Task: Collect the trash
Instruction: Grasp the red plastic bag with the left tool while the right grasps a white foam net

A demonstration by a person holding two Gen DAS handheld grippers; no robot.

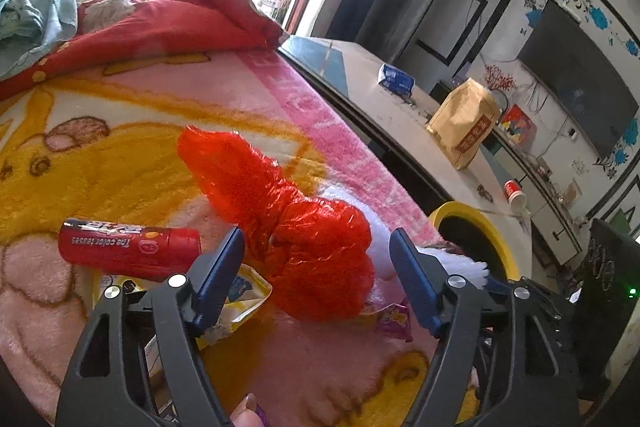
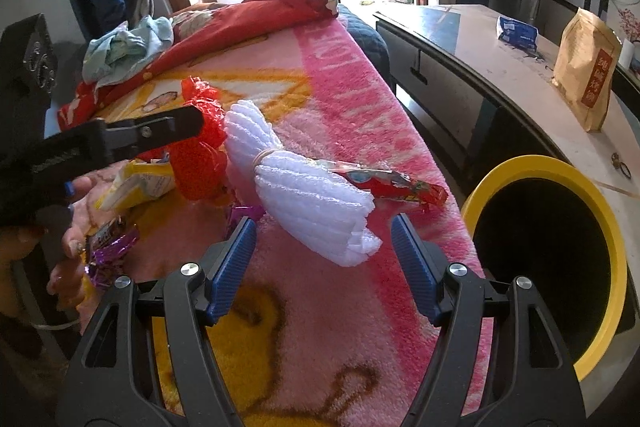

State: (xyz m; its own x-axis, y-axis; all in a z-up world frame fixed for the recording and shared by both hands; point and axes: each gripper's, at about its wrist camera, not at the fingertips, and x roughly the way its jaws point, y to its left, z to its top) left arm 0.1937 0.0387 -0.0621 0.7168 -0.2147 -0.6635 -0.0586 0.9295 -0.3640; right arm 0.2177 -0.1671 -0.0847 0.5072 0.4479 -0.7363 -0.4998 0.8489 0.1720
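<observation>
The left gripper (image 1: pixel 316 251) has its blue fingers (image 1: pixel 224 267) spread on both sides of a red plastic bag (image 1: pixel 308 239), and I cannot tell if they touch it. Just to its left lies a red tube (image 1: pixel 128 247), with a yellow wrapper (image 1: pixel 240 299) under the left finger. The right gripper (image 2: pixel 324 247) is spread too, with the near end of a white foam net bundle (image 2: pixel 312 187) between its fingers, not squeezed. A red snack wrapper (image 2: pixel 400 187) sticks out behind the bundle. All this trash lies on a pink blanket (image 2: pixel 360 99). To the right stands a yellow-rimmed bin (image 2: pixel 552 259), beside a desk (image 2: pixel 500 91).
</observation>
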